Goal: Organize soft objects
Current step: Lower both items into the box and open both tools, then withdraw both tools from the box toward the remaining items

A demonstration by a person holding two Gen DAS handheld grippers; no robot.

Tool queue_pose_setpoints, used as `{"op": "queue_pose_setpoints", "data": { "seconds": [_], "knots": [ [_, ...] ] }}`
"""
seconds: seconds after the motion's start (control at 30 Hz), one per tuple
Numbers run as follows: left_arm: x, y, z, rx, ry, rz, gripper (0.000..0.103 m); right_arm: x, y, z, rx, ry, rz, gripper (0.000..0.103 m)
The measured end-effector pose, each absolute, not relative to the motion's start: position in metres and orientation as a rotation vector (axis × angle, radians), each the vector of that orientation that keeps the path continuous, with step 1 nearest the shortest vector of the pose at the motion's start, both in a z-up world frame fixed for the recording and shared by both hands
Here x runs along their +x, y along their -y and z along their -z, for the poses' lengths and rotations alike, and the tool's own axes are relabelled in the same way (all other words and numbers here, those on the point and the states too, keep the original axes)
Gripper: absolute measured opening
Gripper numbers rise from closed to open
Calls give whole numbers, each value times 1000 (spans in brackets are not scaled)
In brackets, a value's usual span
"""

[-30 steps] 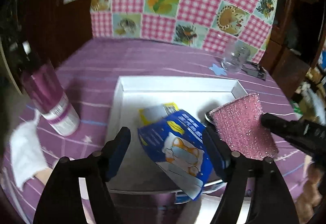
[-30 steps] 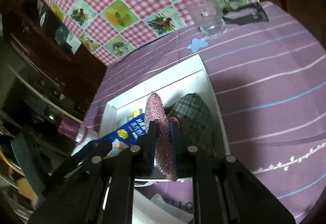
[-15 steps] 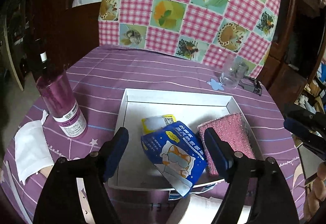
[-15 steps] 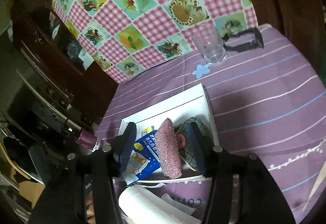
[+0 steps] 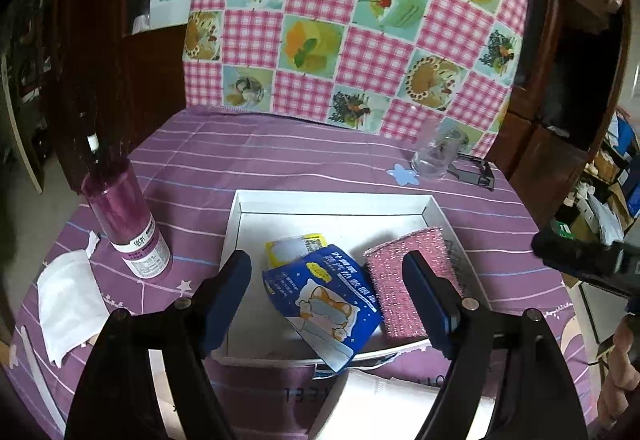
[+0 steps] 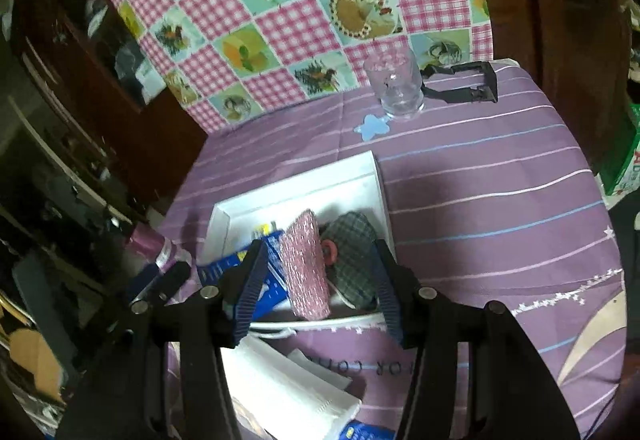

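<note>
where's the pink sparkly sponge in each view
Left wrist view: the pink sponge lies at the right end of the white tray, beside the blue packet, partly behind the left gripper's right finger.
Right wrist view: the sponge is centre frame, between blue packet and plaid cloth.
Shared landmark: the clear glass beyond the tray.
</note>
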State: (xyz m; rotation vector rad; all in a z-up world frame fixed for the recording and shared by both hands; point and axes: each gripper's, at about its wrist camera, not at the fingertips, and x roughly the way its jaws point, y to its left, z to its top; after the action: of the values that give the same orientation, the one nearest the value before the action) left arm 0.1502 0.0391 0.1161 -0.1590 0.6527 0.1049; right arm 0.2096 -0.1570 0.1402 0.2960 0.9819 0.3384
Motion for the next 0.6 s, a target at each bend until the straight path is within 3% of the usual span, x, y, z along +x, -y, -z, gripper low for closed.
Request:
{"op": "queue_pose_setpoints", "data": {
  "seconds": [0.2, 0.6],
  "knots": [
    [146, -26, -121, -102, -663, -90, 79, 203, 150, -141, 243, -1045, -329, 54],
    [125, -15, -117, -49, -683, -71, 79, 189, 134, -144, 166, -973, -324, 54]
  ]
}}
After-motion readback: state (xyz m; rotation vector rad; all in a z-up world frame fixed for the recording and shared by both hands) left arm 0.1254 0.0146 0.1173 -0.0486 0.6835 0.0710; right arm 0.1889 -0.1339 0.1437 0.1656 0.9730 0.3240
